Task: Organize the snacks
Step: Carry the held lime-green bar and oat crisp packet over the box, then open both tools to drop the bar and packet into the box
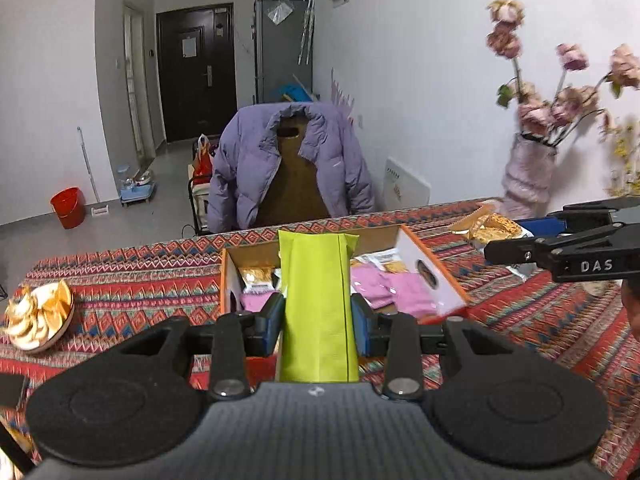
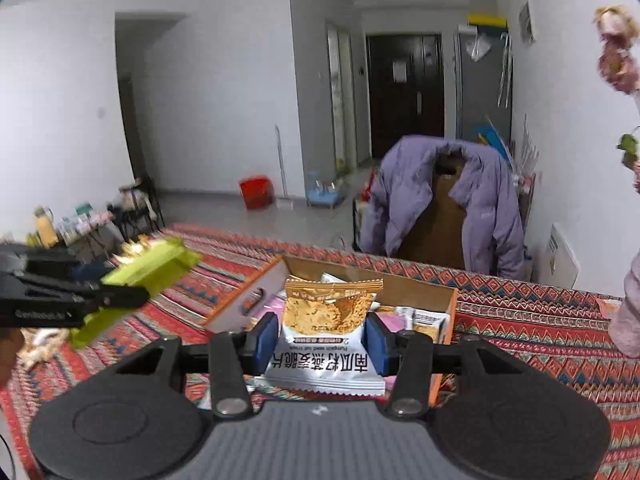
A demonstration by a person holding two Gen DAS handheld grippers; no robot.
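Above the patterned tablecloth, your left gripper was clamped on a lime-green packet, its blue pads pressing the packet's two long sides. The packet stood upright between them, its folded top edge reaching up in front of the far wall of the cardboard box. That box sat open on the cloth just beyond the gripper, with orange edging on its flaps, and inside it lay pink packets and a gold-and-white packet side by side.

Your right gripper was closed on a white snack packet printed with an orange cracker picture, the pads squeezing it at both sides. You held it upside down as the camera saw it, the lettering inverted, its crimped orange end pointing toward the box. This packet hung over the near edge of the box, above other white packets already lying in it.

In the right wrist view the left gripper showed at the left with the green packet tilted in its grip. In the left wrist view the right gripper came in from the right, and its snack packet looked blurred.

At the table's left end stood a plate of gold-wrapped pieces. A purple jacket hung on the chair behind the table, and a vase of dried pink flowers stood at the far right.
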